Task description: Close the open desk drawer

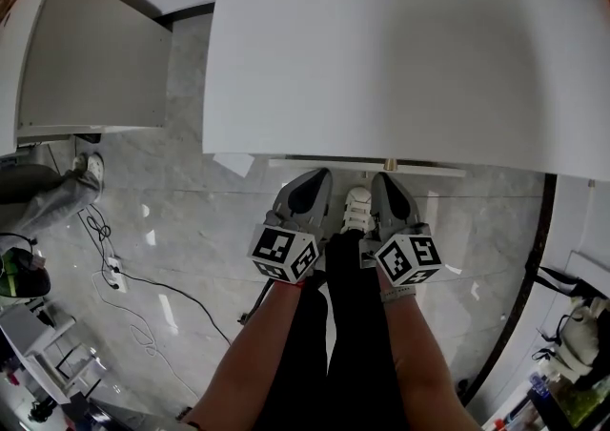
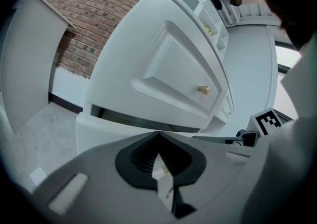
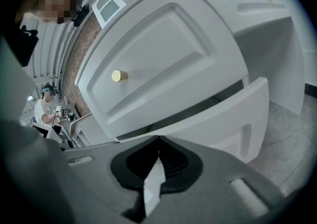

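Observation:
The white desk [image 1: 400, 48] fills the top of the head view. Its drawer [image 1: 367, 167] sticks out slightly past the front edge, with a small brass knob [image 1: 389, 164] on its face. Both grippers hover just in front of the drawer, a little apart from it. My left gripper [image 1: 319, 176] is to the left of the knob and my right gripper [image 1: 379, 178] is just below it. In the left gripper view the panelled drawer front [image 2: 168, 74] and knob [image 2: 203, 89] stand ahead of the shut jaws [image 2: 158, 134]. The right gripper view shows the same front [image 3: 163, 54], the knob [image 3: 117, 75] and shut, empty jaws [image 3: 158, 139].
My white shoe [image 1: 357, 210] rests on the marble floor [image 1: 191, 229] between the grippers. A second white table [image 1: 86, 57] stands at the left, with a seated person's leg [image 1: 48, 193] below it. A cable and power strip [image 1: 116, 275] lie on the floor at the left.

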### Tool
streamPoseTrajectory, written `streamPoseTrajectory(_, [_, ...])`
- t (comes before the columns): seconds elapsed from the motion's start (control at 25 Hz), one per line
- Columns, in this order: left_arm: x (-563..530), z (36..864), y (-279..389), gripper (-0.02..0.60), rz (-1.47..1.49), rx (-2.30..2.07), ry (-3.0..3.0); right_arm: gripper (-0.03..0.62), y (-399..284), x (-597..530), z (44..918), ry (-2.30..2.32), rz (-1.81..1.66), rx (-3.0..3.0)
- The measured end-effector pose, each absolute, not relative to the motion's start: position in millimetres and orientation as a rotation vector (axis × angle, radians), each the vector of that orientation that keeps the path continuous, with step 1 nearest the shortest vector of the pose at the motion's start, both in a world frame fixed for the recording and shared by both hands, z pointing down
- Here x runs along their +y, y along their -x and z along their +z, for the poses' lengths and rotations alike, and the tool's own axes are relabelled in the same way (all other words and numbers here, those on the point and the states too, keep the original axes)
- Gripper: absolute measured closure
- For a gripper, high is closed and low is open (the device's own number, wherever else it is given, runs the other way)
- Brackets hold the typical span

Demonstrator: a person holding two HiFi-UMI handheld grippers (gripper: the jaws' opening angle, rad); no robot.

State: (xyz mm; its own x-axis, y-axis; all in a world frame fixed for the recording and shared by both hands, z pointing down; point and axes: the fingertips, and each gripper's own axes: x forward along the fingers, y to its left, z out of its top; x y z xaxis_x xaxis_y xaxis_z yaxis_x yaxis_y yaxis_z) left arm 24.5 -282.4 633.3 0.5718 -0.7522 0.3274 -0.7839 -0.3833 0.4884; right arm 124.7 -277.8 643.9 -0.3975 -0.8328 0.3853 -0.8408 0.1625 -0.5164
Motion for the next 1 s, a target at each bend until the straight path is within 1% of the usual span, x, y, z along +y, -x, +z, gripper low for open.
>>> streamPoseTrajectory(1.0, [-319,647,-11,0.578,0.065,-1.298,-2.105,0.592,-121,-318,646,-1.646,1.086,-2.421])
